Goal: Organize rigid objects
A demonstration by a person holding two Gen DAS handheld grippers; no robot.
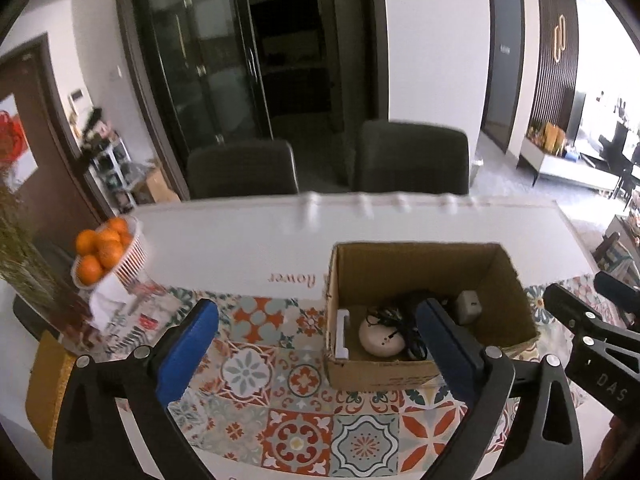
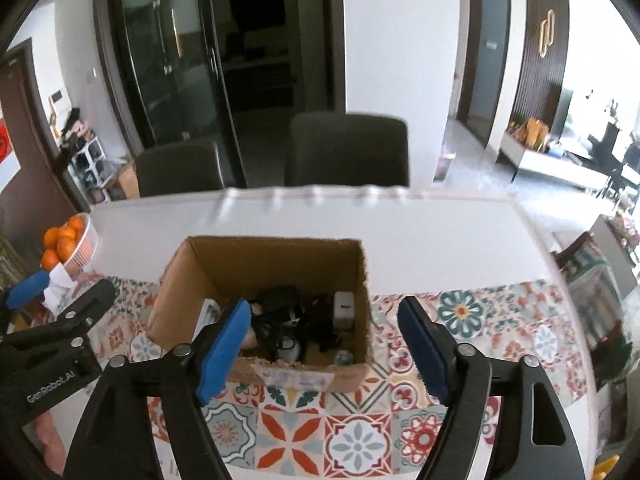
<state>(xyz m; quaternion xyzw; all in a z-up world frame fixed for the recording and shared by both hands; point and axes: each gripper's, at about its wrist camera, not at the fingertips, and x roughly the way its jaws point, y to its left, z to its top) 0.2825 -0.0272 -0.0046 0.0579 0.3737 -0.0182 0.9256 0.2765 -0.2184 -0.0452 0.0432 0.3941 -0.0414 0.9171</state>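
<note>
The open brown cardboard box [image 1: 420,372] stands on the patterned tile-print mat [image 1: 296,440] toward the right side of the white bench [image 1: 240,240]. It contains a round cream device [image 1: 382,340], tangled black cables [image 2: 280,320] and a white adapter block [image 2: 343,307]. The left gripper [image 1: 316,348] and the right gripper [image 2: 322,350] each present blue-padded jaws spread wide with nothing held. A white basket of oranges [image 1: 106,254] sits near the bench's left edge.

dark chairs [image 1: 412,158], white walls [image 1: 436,40]

Both wrist views angled down from close above, facing the chairs, sharing the cardboard box [image 1: 424,372] [image 2: 256,264]
</note>
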